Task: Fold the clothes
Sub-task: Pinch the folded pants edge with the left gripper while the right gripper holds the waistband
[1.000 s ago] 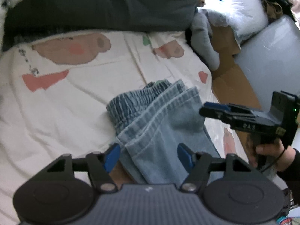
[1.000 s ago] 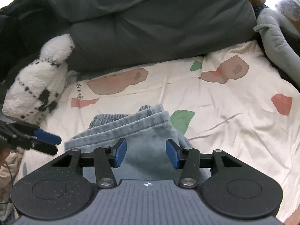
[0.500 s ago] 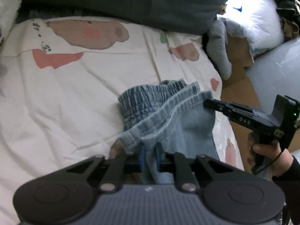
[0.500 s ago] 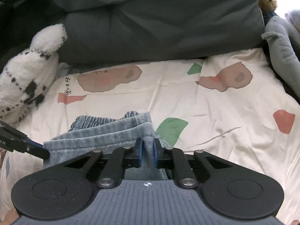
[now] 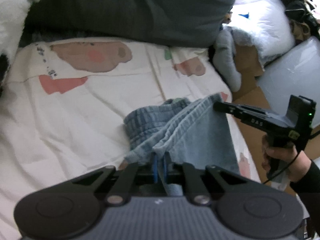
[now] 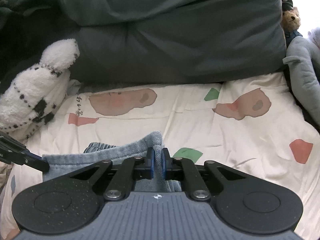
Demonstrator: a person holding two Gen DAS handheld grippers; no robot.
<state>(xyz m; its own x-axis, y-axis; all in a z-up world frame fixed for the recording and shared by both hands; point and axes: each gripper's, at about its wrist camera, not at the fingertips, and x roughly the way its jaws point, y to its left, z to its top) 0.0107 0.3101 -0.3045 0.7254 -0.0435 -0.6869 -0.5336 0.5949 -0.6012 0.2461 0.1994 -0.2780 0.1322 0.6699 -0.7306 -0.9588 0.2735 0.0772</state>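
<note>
The right gripper (image 6: pixel 158 163) pinches the jeans' (image 6: pixel 120 154) hem above the patterned sheet (image 6: pixel 230 140).

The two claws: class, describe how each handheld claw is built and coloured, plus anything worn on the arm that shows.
The left claw and right claw match: black linkage arms with silver pivot pins, blue finger pads, a ribbed grey body between two round black discs. Seen side-on, the right one shows white lettering, a green light and a black cable. A black sleeve covers that wrist.
</note>
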